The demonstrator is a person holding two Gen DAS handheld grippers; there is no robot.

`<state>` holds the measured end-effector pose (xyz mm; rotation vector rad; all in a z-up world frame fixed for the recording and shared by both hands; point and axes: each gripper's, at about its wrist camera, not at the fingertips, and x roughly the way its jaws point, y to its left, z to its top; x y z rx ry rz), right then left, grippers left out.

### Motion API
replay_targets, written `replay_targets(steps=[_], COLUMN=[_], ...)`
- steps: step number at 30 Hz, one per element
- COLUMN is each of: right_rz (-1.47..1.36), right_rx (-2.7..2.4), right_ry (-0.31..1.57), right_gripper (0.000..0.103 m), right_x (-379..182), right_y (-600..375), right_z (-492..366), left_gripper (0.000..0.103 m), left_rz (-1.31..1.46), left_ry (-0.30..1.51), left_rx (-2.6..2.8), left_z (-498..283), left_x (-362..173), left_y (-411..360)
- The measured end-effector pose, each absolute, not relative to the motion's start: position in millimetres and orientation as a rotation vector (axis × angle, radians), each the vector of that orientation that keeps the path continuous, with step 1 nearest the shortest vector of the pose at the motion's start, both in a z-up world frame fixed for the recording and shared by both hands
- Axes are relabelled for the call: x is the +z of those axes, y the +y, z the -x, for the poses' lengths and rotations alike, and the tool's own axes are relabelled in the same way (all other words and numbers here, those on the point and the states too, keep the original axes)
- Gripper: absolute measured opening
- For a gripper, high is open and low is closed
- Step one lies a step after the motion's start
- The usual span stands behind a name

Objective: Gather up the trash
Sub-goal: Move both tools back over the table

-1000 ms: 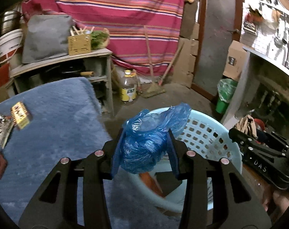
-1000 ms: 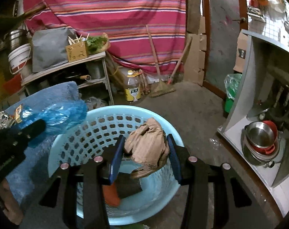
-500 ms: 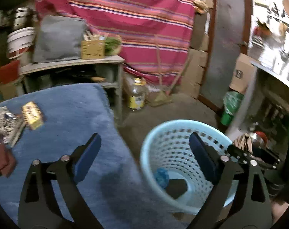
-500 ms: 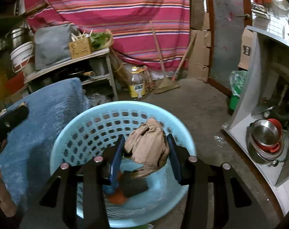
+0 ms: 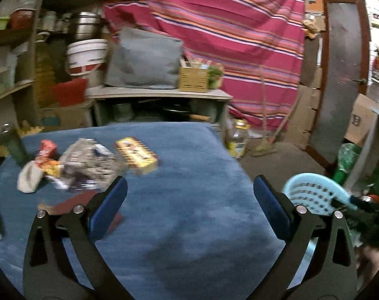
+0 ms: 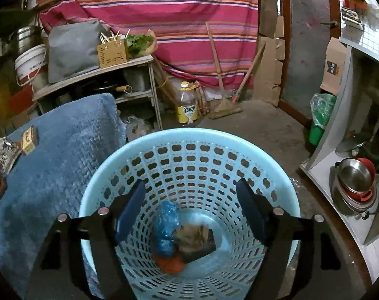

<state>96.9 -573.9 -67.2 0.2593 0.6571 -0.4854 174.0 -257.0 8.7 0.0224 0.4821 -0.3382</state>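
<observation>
The left gripper [image 5: 189, 195] sits low in the middle of its own picture, above a fuzzy blue mat [image 5: 184, 225]. Its jaws are opening wide and nothing is between them. The trash left to pick up lies on the mat in the left half of that picture: a crinkly clear wrapper [image 5: 89, 167], a yellow box [image 5: 137, 156] just to its right, a red and orange snack bag [image 5: 46, 160] to its left, and a pale crumpled lump [image 5: 29, 180] at the far left. They look blurry.

The right gripper [image 6: 190, 212] hangs over a light blue basket [image 6: 189, 135] that fills the lower middle of its picture. Its jaws are opening too, with nothing between them. Down at the bottom of the basket lie a blue plastic bag [image 6: 167, 225], a brown paper wad [image 6: 192, 235] beside it, something dark [image 6: 202, 250] and something orange [image 6: 170, 265]. In the left wrist picture the basket rim shows at the right edge.

A striped red cloth [image 6: 152, 7] hangs across the top of both pictures.
</observation>
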Motion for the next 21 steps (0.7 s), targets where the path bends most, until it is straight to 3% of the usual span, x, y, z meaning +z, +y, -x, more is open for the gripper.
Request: replay_targets(steps=[9,21], right_rz=[-0.215,-0.132], right_rx=[-0.47,-0.329], right_ry=[0.566,0.555], right_gripper=[0.091,0.093], right_x=[-36,-22], right_y=[-532,-441], right_z=[-95,-137], left_gripper=[0.097,0.097], left_rz=[-0.023,-0.039], left_ry=[0.502,0.626], left_rx=[-0.191,-0.067], left_z=[-190,-219], left_x=[-2,-41], left_y=[-169,-103])
